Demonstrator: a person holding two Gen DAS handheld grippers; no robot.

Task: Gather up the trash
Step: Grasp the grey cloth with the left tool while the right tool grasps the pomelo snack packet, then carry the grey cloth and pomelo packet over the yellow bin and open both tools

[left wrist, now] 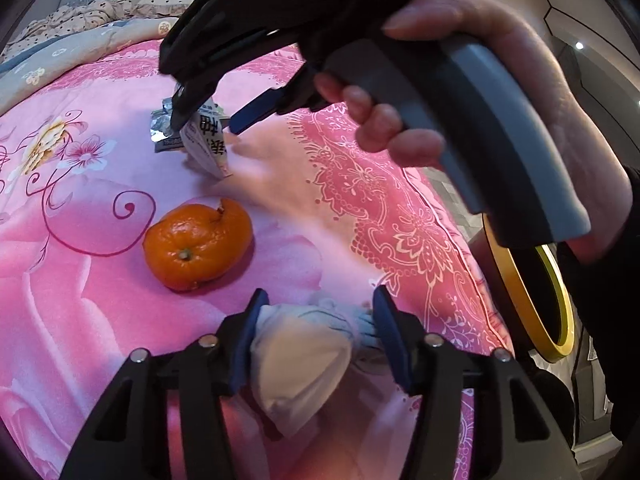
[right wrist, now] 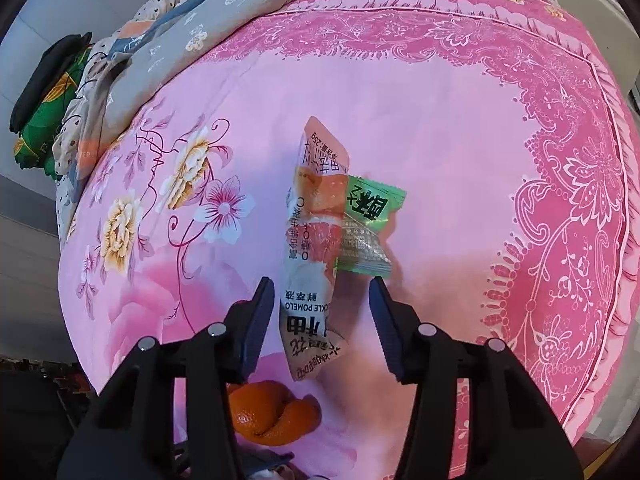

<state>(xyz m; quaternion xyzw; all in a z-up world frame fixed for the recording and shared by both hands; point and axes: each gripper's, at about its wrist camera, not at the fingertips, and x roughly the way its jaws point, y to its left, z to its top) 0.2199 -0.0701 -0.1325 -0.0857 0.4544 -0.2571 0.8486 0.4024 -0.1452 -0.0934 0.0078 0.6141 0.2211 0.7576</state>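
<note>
On the pink flowered bedspread [left wrist: 120,320] lie an orange peel [left wrist: 198,246], a pomelo snack wrapper [right wrist: 316,248] and a green candy wrapper [right wrist: 366,228] beside it. My left gripper [left wrist: 316,312] is open around a crumpled white tissue [left wrist: 300,364]; the blue pads stand at its sides. My right gripper [right wrist: 320,292] is open, its fingers on either side of the pomelo wrapper's near end. In the left wrist view the right gripper [left wrist: 208,120] hangs over the wrappers [left wrist: 208,140]. The peel also shows in the right wrist view [right wrist: 272,416].
A yellow-rimmed black bin [left wrist: 532,292] stands off the bed's right edge. A grey and dotted quilt [right wrist: 180,32] is bunched at the far side of the bed, with a green and black bundle [right wrist: 44,96] beyond it.
</note>
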